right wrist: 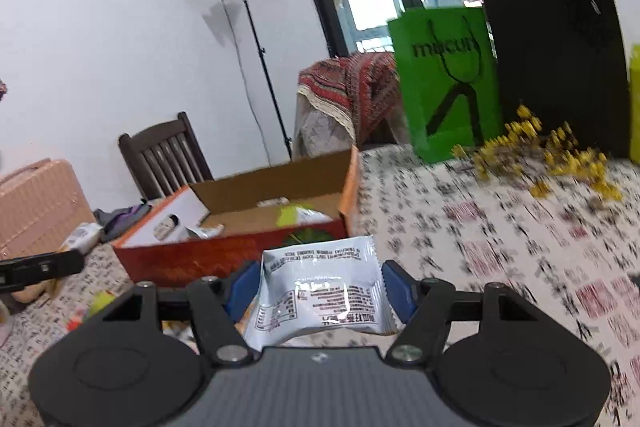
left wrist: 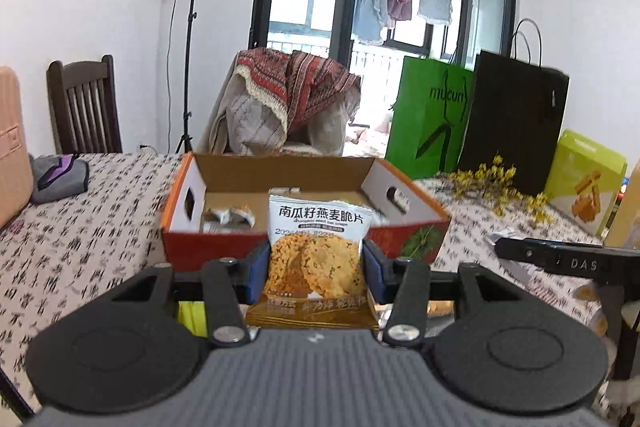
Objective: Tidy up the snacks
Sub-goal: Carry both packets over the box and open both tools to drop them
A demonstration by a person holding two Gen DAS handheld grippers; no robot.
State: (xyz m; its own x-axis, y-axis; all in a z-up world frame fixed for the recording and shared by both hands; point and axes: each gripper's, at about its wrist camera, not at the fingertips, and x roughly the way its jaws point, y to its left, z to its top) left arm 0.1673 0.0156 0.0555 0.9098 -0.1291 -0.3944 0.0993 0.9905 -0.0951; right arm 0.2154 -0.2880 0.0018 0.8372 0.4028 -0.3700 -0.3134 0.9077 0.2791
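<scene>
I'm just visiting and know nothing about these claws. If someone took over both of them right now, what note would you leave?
Left claw: shut on an oat crisp packet, front side showing, held up in front of the cardboard box.
Right claw: shut on a white packet, back side showing, also near the box.
Done: a few packets already lie inside the open box on the patterned tablecloth.
Left: drop both held packets into the box, then gather the loose snacks on the table beside the claws.
</scene>
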